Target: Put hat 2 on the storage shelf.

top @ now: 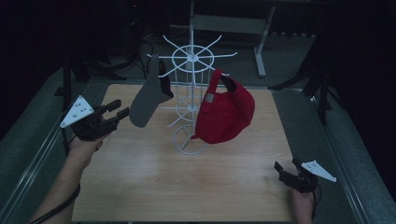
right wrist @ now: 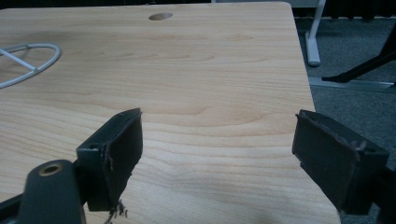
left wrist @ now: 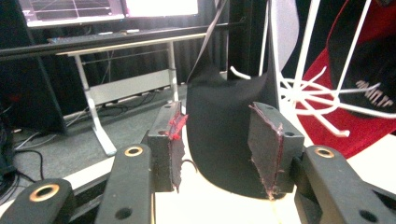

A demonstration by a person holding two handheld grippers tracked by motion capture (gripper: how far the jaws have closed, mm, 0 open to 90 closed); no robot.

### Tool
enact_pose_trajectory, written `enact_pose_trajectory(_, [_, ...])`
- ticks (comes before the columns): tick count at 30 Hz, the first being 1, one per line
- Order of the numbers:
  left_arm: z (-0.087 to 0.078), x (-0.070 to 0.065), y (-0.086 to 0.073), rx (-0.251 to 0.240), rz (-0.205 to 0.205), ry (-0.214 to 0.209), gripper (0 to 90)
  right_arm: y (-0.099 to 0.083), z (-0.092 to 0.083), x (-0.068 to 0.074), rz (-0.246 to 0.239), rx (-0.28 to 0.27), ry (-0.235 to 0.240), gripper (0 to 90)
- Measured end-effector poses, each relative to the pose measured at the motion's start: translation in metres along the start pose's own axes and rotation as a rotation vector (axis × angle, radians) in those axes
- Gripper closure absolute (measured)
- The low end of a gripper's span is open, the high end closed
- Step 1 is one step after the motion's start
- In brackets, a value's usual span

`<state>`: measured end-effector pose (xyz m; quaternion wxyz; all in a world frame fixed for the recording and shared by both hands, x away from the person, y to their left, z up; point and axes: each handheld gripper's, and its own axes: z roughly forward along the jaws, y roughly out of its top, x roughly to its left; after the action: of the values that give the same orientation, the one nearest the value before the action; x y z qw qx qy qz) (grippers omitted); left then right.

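We see the left gripper (left wrist: 219, 154) with its jaws spread, framing the grey cap's (left wrist: 224, 135) brim at the centre of its view without pinching it. The right gripper (right wrist: 219, 158), lower right in the high view, sits wide apart above bare table (right wrist: 187, 70). The grey cap hangs upper left of the white rack (top: 190, 100), the red cap (top: 226, 112) at its right. We judge a hard pull could tip the rack or shake the red cap loose.

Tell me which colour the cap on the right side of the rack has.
Red cap, clearest in the high view.
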<state>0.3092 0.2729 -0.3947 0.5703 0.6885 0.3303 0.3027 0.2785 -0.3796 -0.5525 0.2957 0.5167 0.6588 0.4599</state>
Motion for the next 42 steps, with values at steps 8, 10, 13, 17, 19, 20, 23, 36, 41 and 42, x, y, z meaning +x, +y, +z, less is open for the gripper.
enact_pose_trajectory(8, [-0.005, 0.002, -0.027, 0.011, -0.035, 0.021, 55.8, 0.000, 0.000, 0.000, -0.001, 0.000, 0.000, 16.0])
enact_pose_trajectory(10, [-0.006, 0.001, -0.036, 0.009, -0.044, 0.027, 55.8, 0.000, 0.000, 0.000, -0.002, 0.000, 0.000, 15.9])
enact_pose_trajectory(13, [-0.007, 0.000, -0.047, 0.006, -0.055, 0.032, 54.7, 0.000, 0.000, 0.000, -0.002, 0.001, 0.000, 16.0])
enact_pose_trajectory(17, [-0.007, -0.002, -0.059, 0.009, -0.053, 0.030, 53.1, 0.000, 0.000, 0.000, -0.002, 0.000, 0.001, 16.0])
enact_pose_trajectory(19, [-0.007, -0.003, -0.065, 0.017, -0.045, 0.030, 52.9, 0.000, 0.000, 0.000, -0.001, 0.000, 0.001, 15.9])
enact_pose_trajectory(20, [-0.007, -0.004, -0.069, 0.022, -0.050, 0.027, 52.9, 0.000, 0.000, 0.000, -0.001, 0.000, 0.001, 15.9])
enact_pose_trajectory(23, [-0.006, -0.007, -0.080, 0.033, -0.060, 0.010, 52.6, 0.000, 0.000, 0.000, -0.002, 0.001, 0.000, 16.0])
enact_pose_trajectory(36, [-0.006, -0.011, -0.121, 0.124, -0.069, 0.024, 51.0, 0.000, 0.000, 0.000, -0.001, 0.001, 0.000, 15.9])
enact_pose_trajectory(41, [-0.009, -0.011, -0.133, 0.136, -0.096, 0.033, 51.1, 0.000, 0.000, 0.000, -0.001, 0.002, 0.000, 16.0])
enact_pose_trajectory(42, [-0.009, -0.011, -0.134, 0.135, -0.101, 0.029, 51.1, 0.000, 0.000, 0.000, -0.001, 0.002, 0.000, 15.9])
